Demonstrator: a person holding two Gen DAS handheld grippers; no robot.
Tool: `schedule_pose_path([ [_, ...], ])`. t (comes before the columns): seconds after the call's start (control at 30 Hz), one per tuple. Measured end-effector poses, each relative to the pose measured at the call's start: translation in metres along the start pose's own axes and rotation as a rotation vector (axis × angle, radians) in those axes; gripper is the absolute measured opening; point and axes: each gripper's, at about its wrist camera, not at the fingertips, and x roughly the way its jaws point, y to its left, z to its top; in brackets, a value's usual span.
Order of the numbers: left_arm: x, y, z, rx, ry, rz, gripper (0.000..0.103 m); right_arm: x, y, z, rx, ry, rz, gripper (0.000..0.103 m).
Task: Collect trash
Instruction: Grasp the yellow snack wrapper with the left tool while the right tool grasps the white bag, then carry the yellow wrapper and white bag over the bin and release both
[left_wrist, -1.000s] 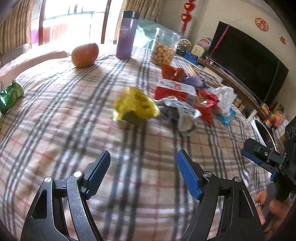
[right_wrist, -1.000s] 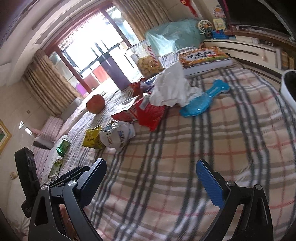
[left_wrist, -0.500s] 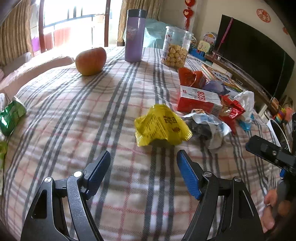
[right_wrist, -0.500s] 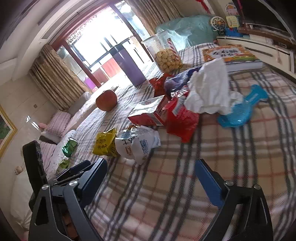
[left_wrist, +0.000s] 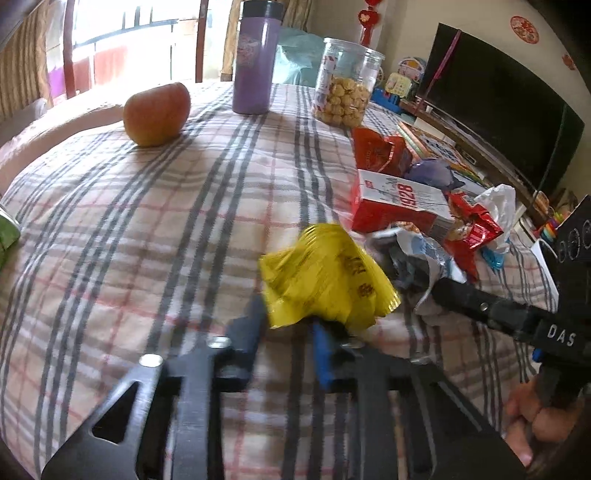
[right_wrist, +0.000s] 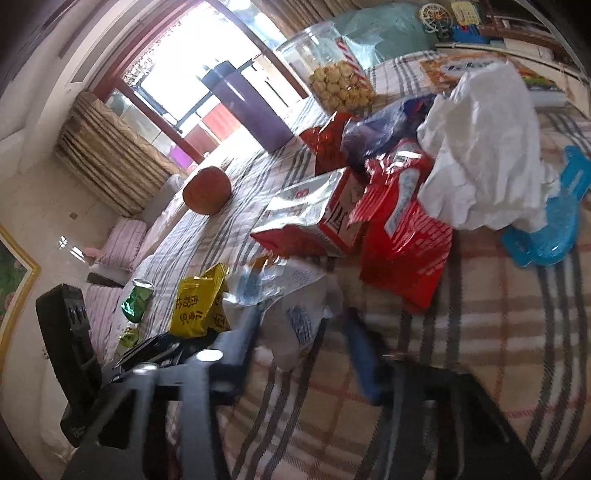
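- Closing on a crumpled yellow wrapper (left_wrist: 325, 284), the left gripper (left_wrist: 288, 332) has its blurred jaws coming together with the wrapper's near edge between them; whether the pads already press the foil I cannot tell.
- The yellow wrapper sits on the plaid tablecloth (left_wrist: 147, 229) directly ahead of the left gripper, its longer side running across the jaws, so the left hand is clearly the nearer one for it.
- The right gripper (right_wrist: 299, 343) is also closing, around the near end of a white and blue crumpled bag (right_wrist: 291, 306) lying just right of the yellow wrapper; firm contact is not clear.
- Beyond lie more scraps: a red and white box (right_wrist: 314, 221), a red snack bag (right_wrist: 402, 236) and a white tissue (right_wrist: 480, 155).
- My judgement: each hand takes its own piece, and lifting straight up should separate the two touching wrappers.
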Motion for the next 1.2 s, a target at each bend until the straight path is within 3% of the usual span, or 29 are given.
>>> schedule_pose_path([
  [0.2,-0.011,-0.013,-0.006,0.018,-0.02,-0.027,0.011,-0.017,-0.002,-0.008,-0.014,-0.028,0.006,0.019],
  [1.2,-0.037,-0.148,-0.043,0.195,0.001,-0.227,0.01,-0.16,-0.073,-0.055,0.032,-0.219,-0.148,0.018],
])
